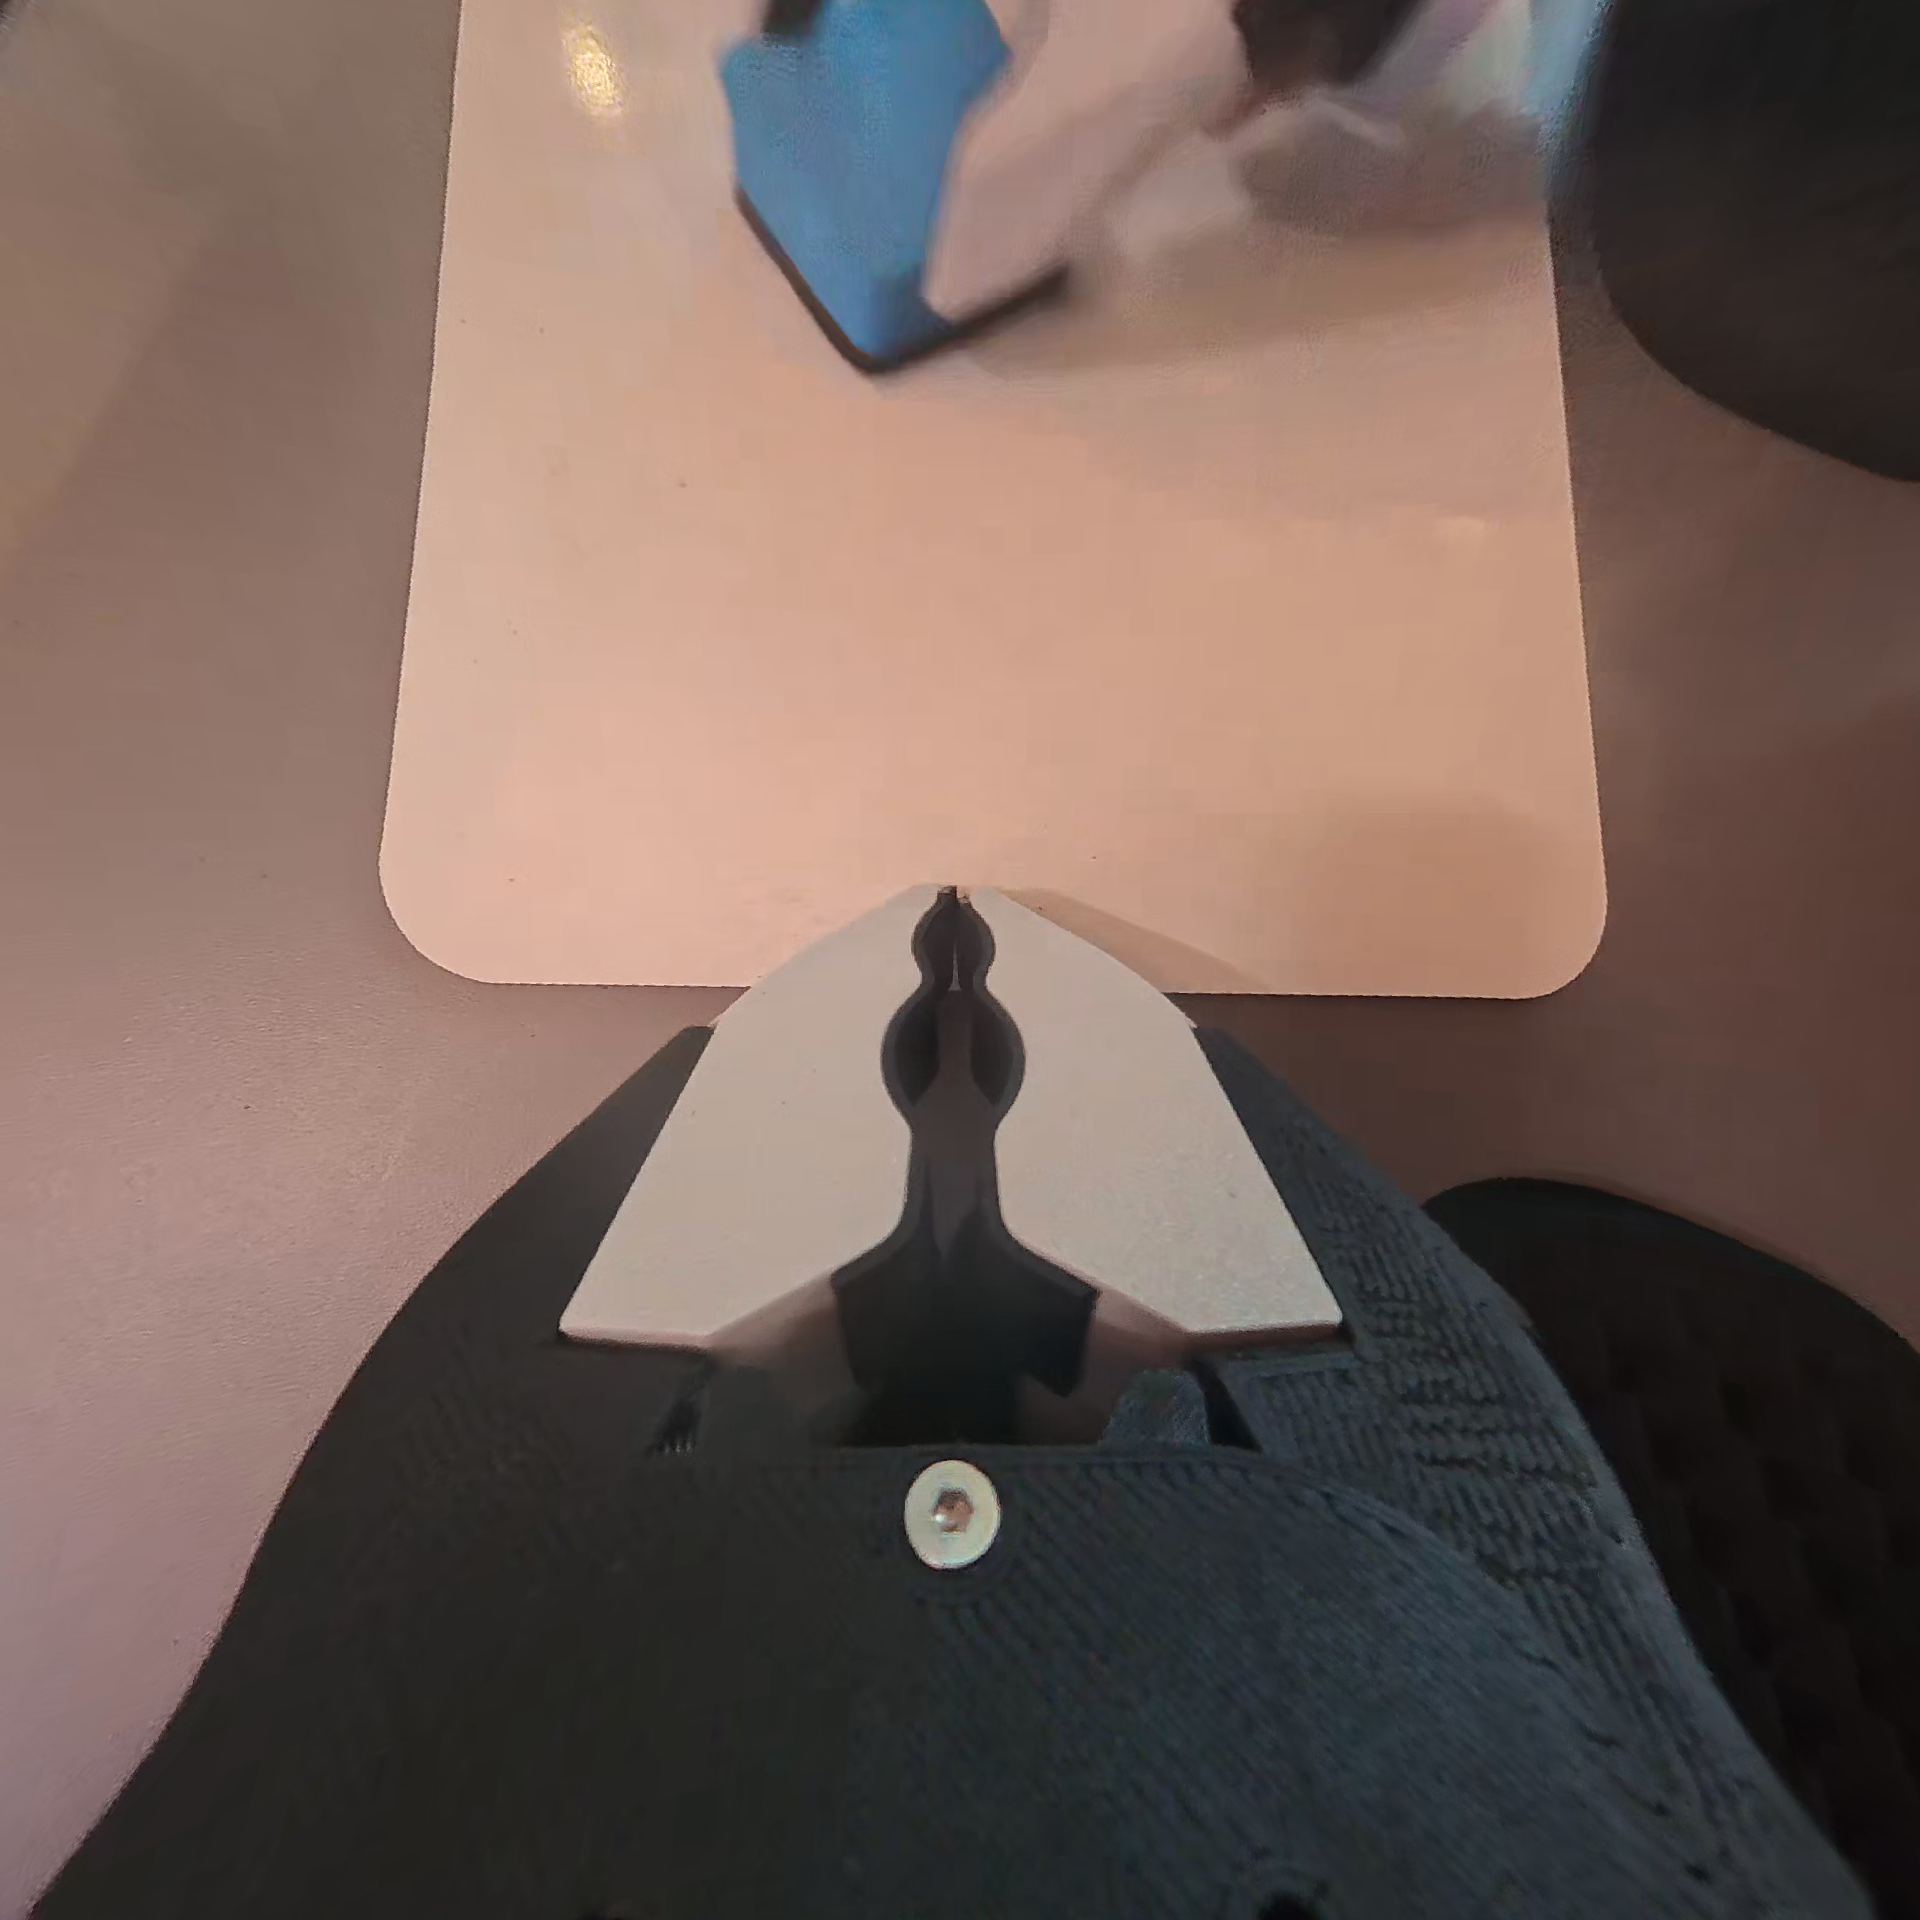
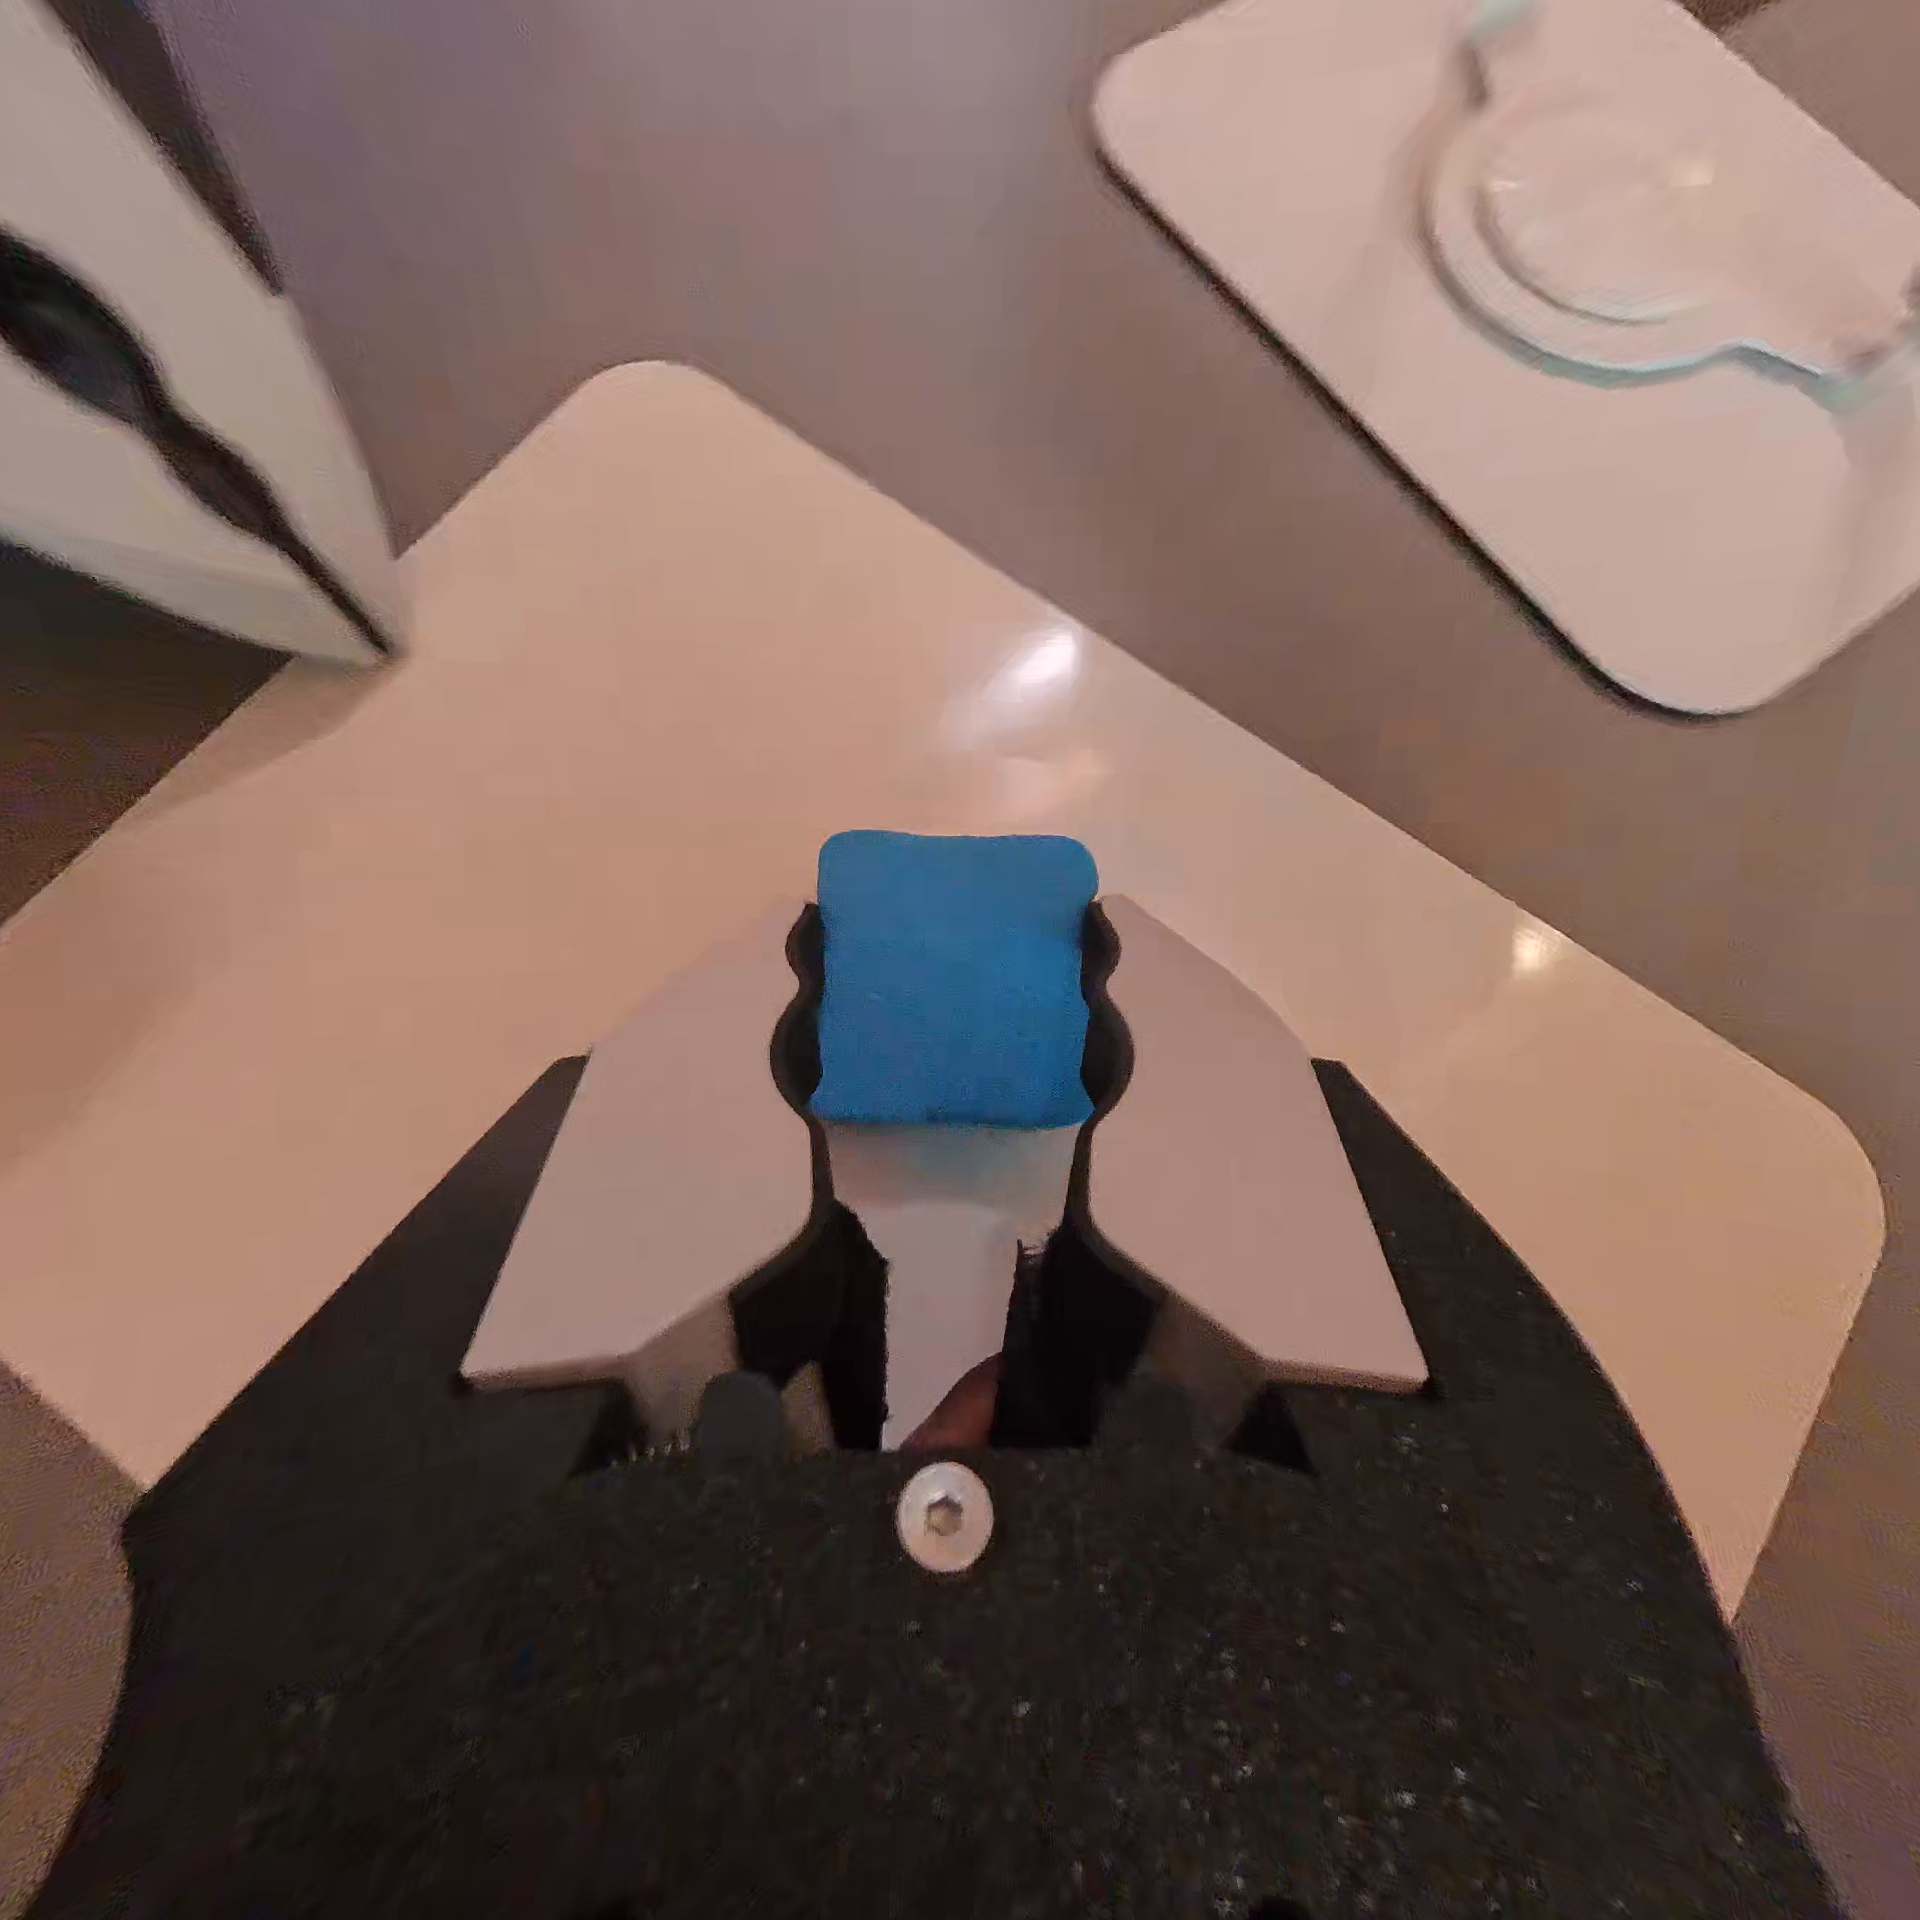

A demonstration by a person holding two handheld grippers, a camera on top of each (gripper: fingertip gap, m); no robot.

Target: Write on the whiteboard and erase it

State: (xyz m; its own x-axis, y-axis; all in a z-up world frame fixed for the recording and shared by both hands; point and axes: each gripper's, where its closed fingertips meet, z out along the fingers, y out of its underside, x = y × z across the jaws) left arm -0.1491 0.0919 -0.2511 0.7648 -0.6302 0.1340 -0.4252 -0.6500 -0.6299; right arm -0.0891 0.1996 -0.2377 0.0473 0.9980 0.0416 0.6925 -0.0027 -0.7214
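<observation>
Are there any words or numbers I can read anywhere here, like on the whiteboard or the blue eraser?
None: there is no writing to read in either view.
whiteboard: blank, no marks show.
blue eraser, held in the right gripper: plain, no label shows.
second white board with a clear glass dish on it: no text shows.
left gripper: plain, no markings.

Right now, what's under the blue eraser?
The whiteboard lies under the blue eraser, which the right gripper holds. The board around it looks clean; the patch beneath the eraser is hidden.
</observation>
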